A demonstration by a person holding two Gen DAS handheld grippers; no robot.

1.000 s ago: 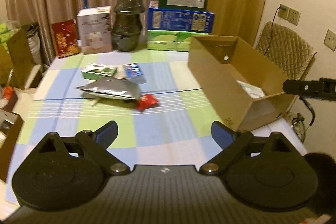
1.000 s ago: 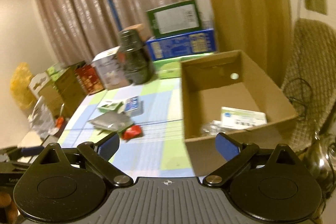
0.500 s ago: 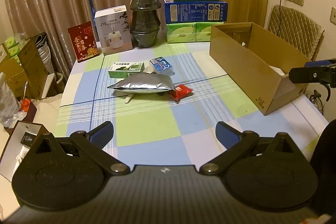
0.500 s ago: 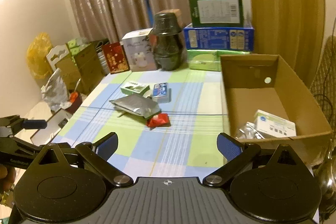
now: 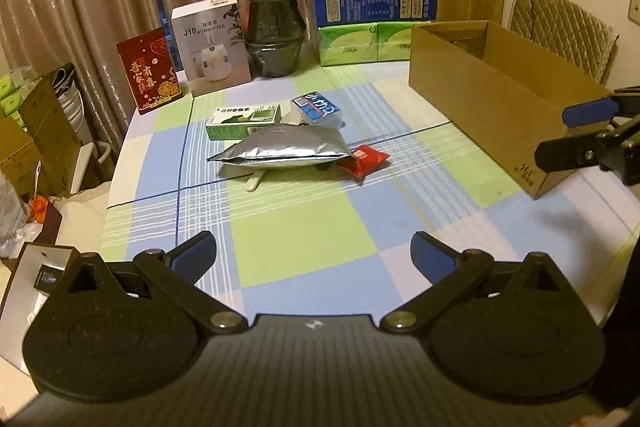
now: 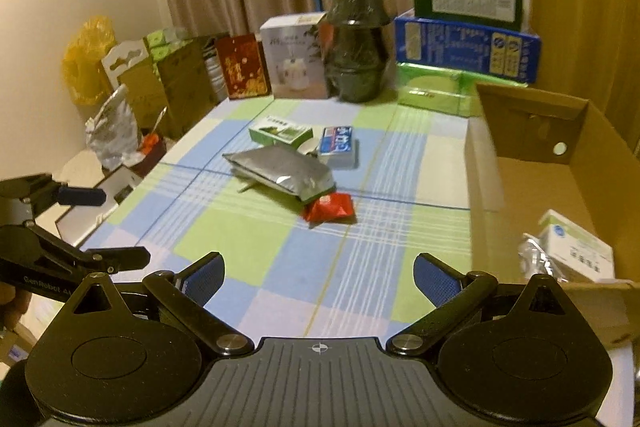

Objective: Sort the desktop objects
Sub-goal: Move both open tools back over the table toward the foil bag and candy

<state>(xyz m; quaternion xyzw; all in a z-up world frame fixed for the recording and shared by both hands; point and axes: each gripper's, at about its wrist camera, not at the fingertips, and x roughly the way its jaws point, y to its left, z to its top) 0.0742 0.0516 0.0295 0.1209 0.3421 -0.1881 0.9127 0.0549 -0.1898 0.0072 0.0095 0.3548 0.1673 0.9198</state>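
A silver foil pouch (image 5: 280,149) (image 6: 282,171) lies mid-table on the checked cloth. A red packet (image 5: 366,159) (image 6: 330,207) sits at its right end, with a green box (image 5: 243,121) (image 6: 280,132) and a blue-white pack (image 5: 318,108) (image 6: 337,143) just behind. A white stick (image 5: 255,181) pokes out from under the pouch. My left gripper (image 5: 313,254) is open over the near cloth, nothing between its fingers. My right gripper (image 6: 319,275) is open too, empty, beside the cardboard box (image 5: 492,99) (image 6: 576,163), which holds a white carton (image 6: 576,251) and a foil piece.
Along the table's back stand a red card (image 5: 149,71), a humidifier box (image 5: 210,45), stacked dark bowls (image 5: 275,23) and stacked blue and green boxes (image 5: 370,3). Boxes and bags crowd the floor at left (image 6: 132,95). A padded chair (image 5: 560,31) stands behind the cardboard box.
Both views have levelled out from a tilt and shifted left along the table. Both grippers have sunk a little toward the table. The left gripper's fingers stand slightly wider than a second ago.
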